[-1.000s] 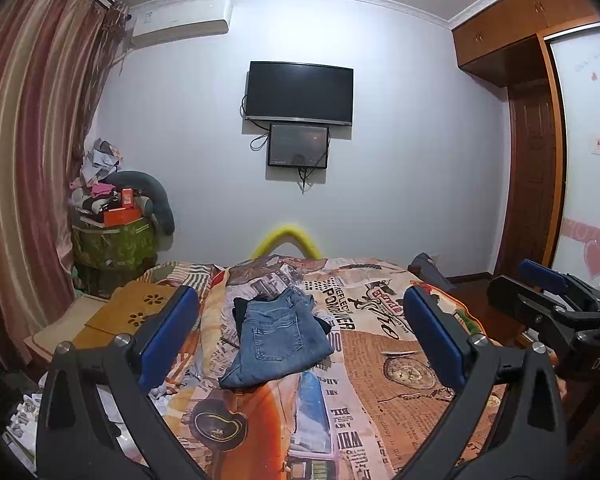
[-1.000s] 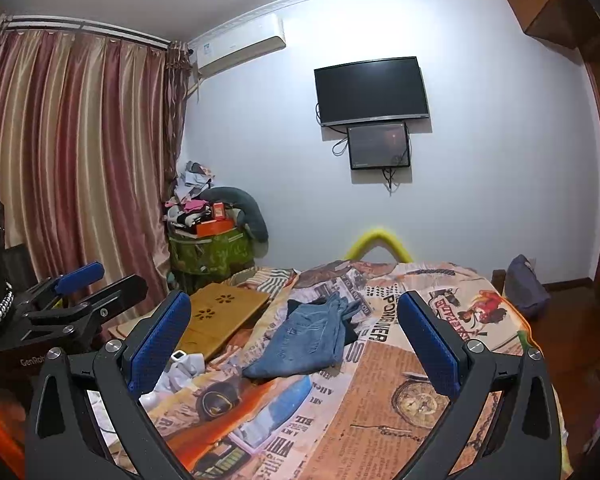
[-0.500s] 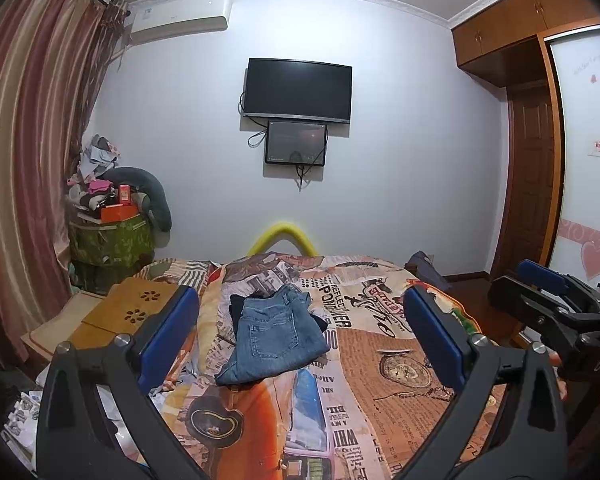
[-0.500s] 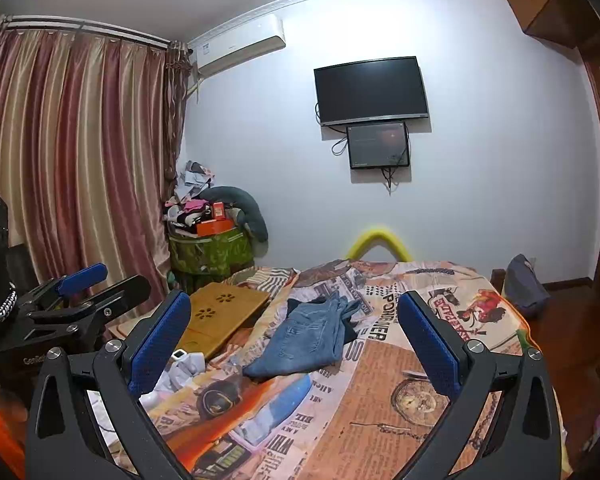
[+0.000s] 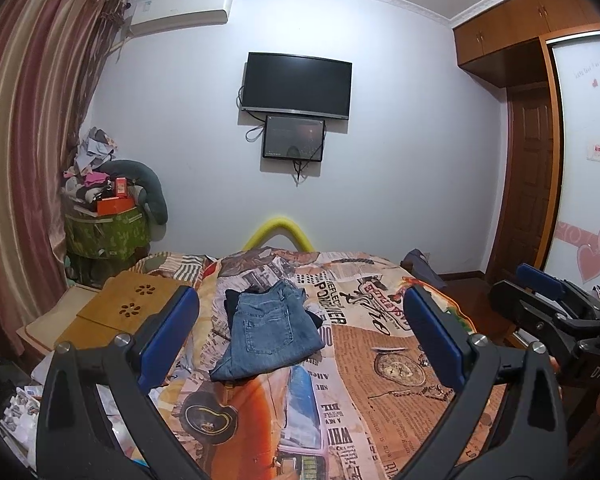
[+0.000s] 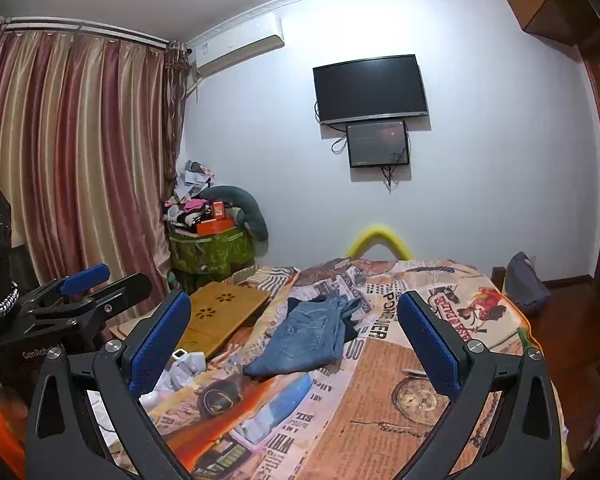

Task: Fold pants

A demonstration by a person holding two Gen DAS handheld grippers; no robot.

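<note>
Blue jeans [image 5: 270, 328] lie folded in a compact stack on the bed, with a dark garment [image 5: 230, 304] under their far edge. The same jeans [image 6: 308, 336] show in the right wrist view. My left gripper [image 5: 300, 340] hangs open well in front of and above them, with nothing between its blue pads. My right gripper [image 6: 294, 344] is also open and empty, held back from the jeans. Each gripper shows at the edge of the other's view, the right gripper [image 5: 548, 300] at the right and the left gripper [image 6: 80, 292] at the left.
The bed [image 5: 380, 380] carries a newspaper-print cover. A wooden lap tray [image 5: 128, 308] lies on its left side. A cluttered green box [image 5: 104, 232] stands by the curtain. A dark bag [image 6: 524, 284] sits off the bed's right. A TV [image 5: 298, 84] hangs on the far wall.
The left wrist view has drifted slightly, so the jeans sit a little further left and lower between the fingers. Both grippers stay open; the jeans have not moved.
</note>
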